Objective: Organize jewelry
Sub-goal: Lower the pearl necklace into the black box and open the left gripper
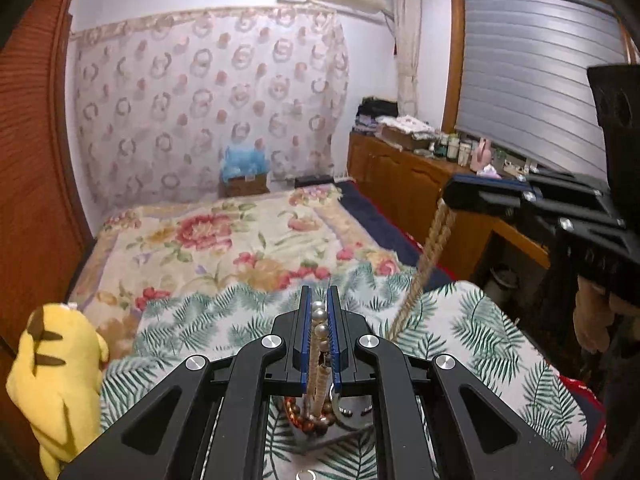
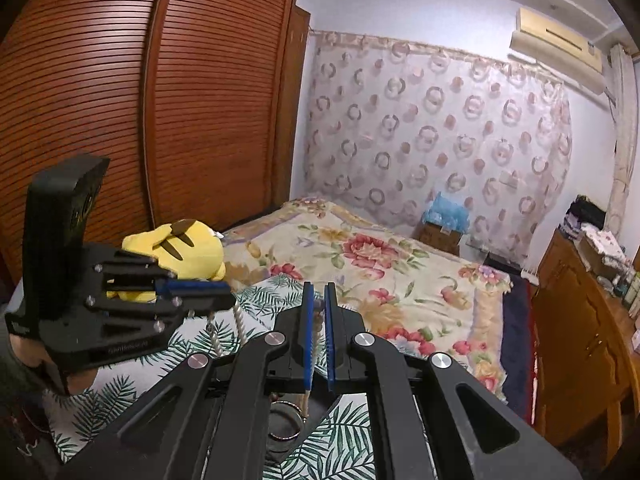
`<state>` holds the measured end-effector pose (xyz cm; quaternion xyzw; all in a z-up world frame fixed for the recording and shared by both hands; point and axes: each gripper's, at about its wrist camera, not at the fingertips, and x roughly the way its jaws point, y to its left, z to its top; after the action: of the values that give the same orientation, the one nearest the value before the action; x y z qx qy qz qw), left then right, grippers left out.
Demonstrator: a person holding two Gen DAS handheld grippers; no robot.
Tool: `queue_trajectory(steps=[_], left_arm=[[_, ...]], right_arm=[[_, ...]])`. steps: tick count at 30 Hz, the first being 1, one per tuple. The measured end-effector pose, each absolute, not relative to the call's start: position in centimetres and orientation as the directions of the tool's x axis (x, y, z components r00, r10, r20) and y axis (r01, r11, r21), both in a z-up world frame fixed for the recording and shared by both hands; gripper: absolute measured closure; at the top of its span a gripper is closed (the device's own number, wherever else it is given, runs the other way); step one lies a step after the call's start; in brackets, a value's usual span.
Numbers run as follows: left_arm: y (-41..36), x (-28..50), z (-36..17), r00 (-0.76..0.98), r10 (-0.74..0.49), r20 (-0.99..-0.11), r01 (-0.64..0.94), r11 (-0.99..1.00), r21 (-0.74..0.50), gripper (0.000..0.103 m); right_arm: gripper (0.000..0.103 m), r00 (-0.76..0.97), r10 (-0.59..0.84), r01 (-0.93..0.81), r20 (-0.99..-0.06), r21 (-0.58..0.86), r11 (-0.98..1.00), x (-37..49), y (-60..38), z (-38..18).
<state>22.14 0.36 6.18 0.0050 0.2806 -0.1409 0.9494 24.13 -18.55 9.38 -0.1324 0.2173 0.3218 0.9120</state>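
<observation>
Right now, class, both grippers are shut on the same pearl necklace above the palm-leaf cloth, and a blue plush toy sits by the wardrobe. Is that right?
Not quite: the plush toy is yellow, as the right wrist view shows. The left gripper and right gripper do both pinch the pearl necklace.

**Dim indoor light, strong fisheye warp**

Both wrist views show a dim, cool, even light, with no source in sight and only soft shadows. The wardrobe (image 2: pixel 120 100) bows at the left edge, and the corners fall to black. The far wall hanging (image 1: pixel 208 100) and the bedspread (image 1: pixel 248 240) look soft and blurred.
</observation>
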Motion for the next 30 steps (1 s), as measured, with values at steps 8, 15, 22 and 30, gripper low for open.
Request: queue_trajectory(steps=[8,15,22,30], left_arm=[[0.3,22.3,2.5,0.765,-0.263,-0.588,0.255,0.962,-0.1,0.096],[0.0,21.8,-0.2,0.736,-0.261,-0.624,0.243,0.963,-0.117,0.096],[-0.3,21.8,-1.4,0.719,-0.246,-0.65,0.226,0.967,-0.115,0.096],[-0.5,21.4,-1.6,0.718,-0.239,-0.654,0.22,0.969,-0.112,0.096]], right_arm=[[0.097,0.649,0.523,-0.657,-0.553,-0.059,0.752,26.4,-17.2,4.9],[0.097,0.601,0.517,-0.669,-0.609,-0.029,0.743,26.9,-16.0,1.2],[0.097,0.539,0.511,-0.67,-0.67,0.026,0.742,27.2,-15.6,-3.1],[0.096,0.499,0.533,-0.667,-0.684,0.09,0.74,27.0,-15.8,-4.7]])
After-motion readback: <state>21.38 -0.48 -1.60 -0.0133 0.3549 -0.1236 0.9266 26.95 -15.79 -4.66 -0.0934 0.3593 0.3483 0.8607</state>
